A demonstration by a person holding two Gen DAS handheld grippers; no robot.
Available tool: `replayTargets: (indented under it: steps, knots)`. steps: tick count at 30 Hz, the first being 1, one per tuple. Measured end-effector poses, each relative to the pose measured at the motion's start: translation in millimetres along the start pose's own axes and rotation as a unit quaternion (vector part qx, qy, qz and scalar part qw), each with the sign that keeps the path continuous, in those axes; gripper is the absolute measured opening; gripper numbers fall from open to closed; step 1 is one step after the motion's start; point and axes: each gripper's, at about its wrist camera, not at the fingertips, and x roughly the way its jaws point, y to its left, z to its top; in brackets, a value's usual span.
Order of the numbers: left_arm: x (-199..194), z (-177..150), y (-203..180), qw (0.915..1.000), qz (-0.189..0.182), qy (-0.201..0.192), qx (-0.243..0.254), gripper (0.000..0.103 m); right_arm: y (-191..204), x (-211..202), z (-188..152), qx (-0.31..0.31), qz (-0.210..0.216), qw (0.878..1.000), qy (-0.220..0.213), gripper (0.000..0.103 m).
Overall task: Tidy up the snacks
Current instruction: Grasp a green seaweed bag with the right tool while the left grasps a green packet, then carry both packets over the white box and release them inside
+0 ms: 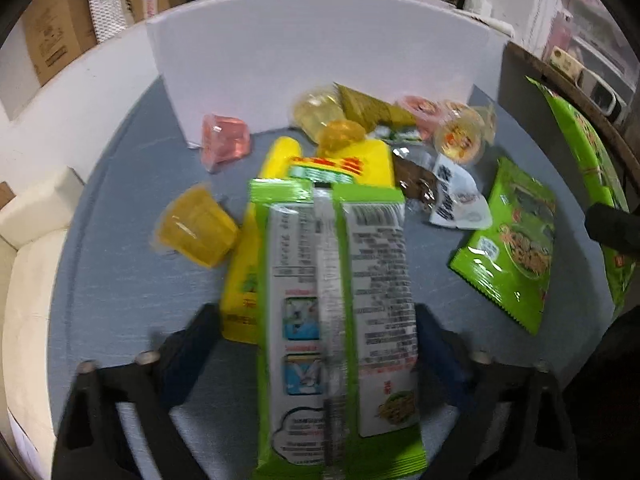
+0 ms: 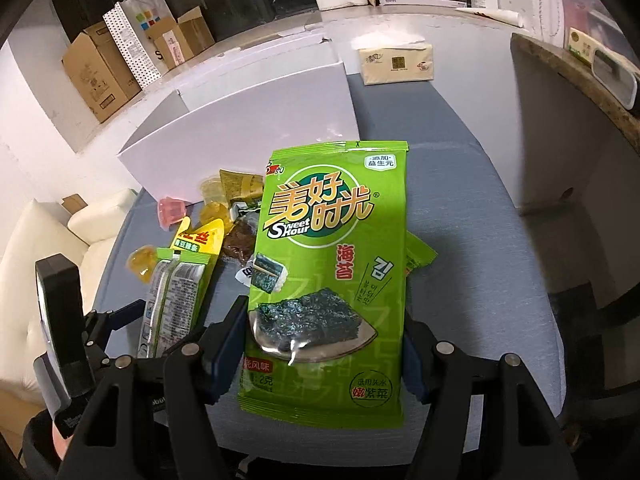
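I've got my left gripper [image 1: 320, 344] clamped on a back-side-up seaweed packet [image 1: 336, 312], my right gripper [image 2: 320, 344] clamped on the Sweet Hour packet [image 2: 332, 264]. Jelly cups [image 1: 200, 232] and the yellow bag [image 1: 244, 272] lie unsorted beside the white box [image 1: 320, 60]; sorting's barely begun, I'd say.

Grey-blue tabletop [image 2: 460, 184]. Tissue pack [image 2: 396, 65] at far edge. Cardboard boxes [image 2: 100, 76] and perforated white bag [image 2: 134, 38] on floor beyond. Cream sofa [image 2: 36, 248] at left. Dark counter [image 2: 576, 80] at right.
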Motion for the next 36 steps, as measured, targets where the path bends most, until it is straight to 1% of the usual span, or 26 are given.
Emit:
replayTargets:
  steps: [1,2,6,12,16,17,19,21,24,25,27,28,30,32,35,36]
  knots:
    - [-3.0,0.1,3.8,0.9999,-0.014,-0.004,-0.004,0.086,-5.1,7.7,3.9,-0.001,0.001,1.0,-0.001,0.07]
    - [-6.2,0.3,5.8,0.9996,-0.026,-0.009,-0.007,0.067,-5.2,6.8,4.0,-0.001,0.002,1.0,-0.003,0.07]
    - [-30.2,4.2,4.8,0.9983,-0.036,-0.045,0.003,0.067,-8.4,3.7,5.0,-0.002,0.006,1.0,-0.007,0.07]
    - [-48.7,7.0,4.1,0.996,-0.059,-0.067,0.006,0.066,-14.4,-4.7,3.4,-0.004,0.01,1.0,-0.011,0.07]
    - [-61.4,22.0,6.6,0.9941,-0.059,-0.09,0.01,0.066,-13.4,-11.9,13.3,-0.008,0.02,0.999,-0.023,0.07]
    - [-64.2,29.8,6.6,0.9937,-0.059,-0.095,0.011,0.066,-12.6,-13.3,18.6,-0.01,0.024,0.999,-0.027,0.07]
    - [-74.0,56.0,9.3,0.9914,-0.059,-0.117,0.012,0.066,-7.4,-17.1,34.4,-0.021,0.03,0.998,-0.042,0.07]
    - [-80.4,82.5,12.7,0.989,-0.053,-0.137,0.013,0.066,1.3,-23.2,61.1,-0.043,0.034,0.996,-0.072,0.07]
    - [-84.6,122.8,22.6,0.9858,-0.05,-0.16,0.007,0.066,12.7,-19.8,98.8,-0.067,0.043,0.993,-0.091,0.07]
    - [-84.2,140.9,27.2,0.9845,-0.049,-0.168,0.002,0.066,17.0,-13.7,117.9,-0.076,0.053,0.991,-0.094,0.07]
    - [-75.6,176.8,30.5,0.9832,-0.053,-0.175,0.0,0.066,21.5,-1.4,144.2,-0.076,0.062,0.991,-0.09,0.07]
    - [-73.0,190.4,32.9,0.9831,-0.048,-0.177,0.0,0.066,25.5,8.3,161.4,-0.082,0.064,0.991,-0.088,0.07]
    - [-62.3,217.8,37.5,0.9834,-0.029,-0.179,0.0,0.067,30.4,23.8,181.2,-0.095,0.065,0.99,-0.087,0.07]
    - [-51.2,234.9,42.3,0.9841,-0.021,-0.176,-0.003,0.068,31.9,46.5,203.4,-0.09,0.067,0.991,-0.069,0.07]
    - [-32.2,249.6,56.0,0.9865,-0.022,-0.159,-0.032,0.077,31.9,69.1,219.6,-0.086,0.063,0.993,-0.057,0.072]
    - [-26.1,251.4,56.6,0.9877,-0.015,-0.15,-0.042,0.088,31.0,73.0,221.8,-0.085,0.063,0.993,-0.056,0.075]
